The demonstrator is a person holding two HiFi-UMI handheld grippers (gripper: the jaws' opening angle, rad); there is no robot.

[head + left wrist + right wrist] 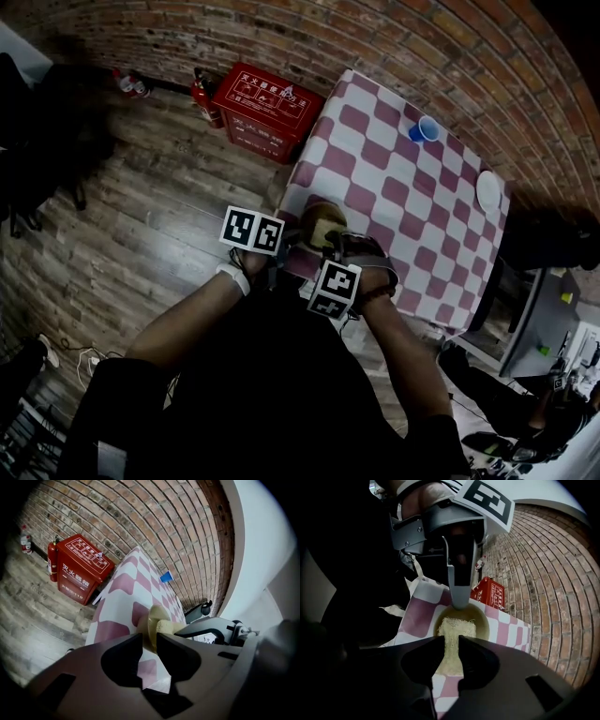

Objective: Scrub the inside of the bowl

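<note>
Grip is the thing to watch in the left gripper view: the left gripper (149, 638) has its jaws pinched narrow on the near rim of the tan bowl (151, 617). The bowl sits at the near edge of the checked table (123, 584), and the yellowish scrub pad (170, 626) shows just inside it. To scrub well, I judge this hold should be firm and steady, so the bowl cannot slide or tip off the edge while the pad works. How deep the bowl is, and whether it is lifted or resting on the cloth, cannot be told here, since the jaws cover its lower part. In the right gripper view the right gripper (451, 641) has its jaws closed on the pad, whose free end lies down in the bowl. One jaw of the left gripper comes down onto the far rim. The stroke probably wants the pad pressed flat and swept round the wall and floor, steering clear of that jaw. Any dirt inside is too faint to make out, and the near wall is hidden behind the jaws. In the head view both grippers meet over the bowl at the table's near corner, their own bodies covering most of it. A blue cup (428, 128) and a white plate (487, 190) stand well apart at the far side.
</note>
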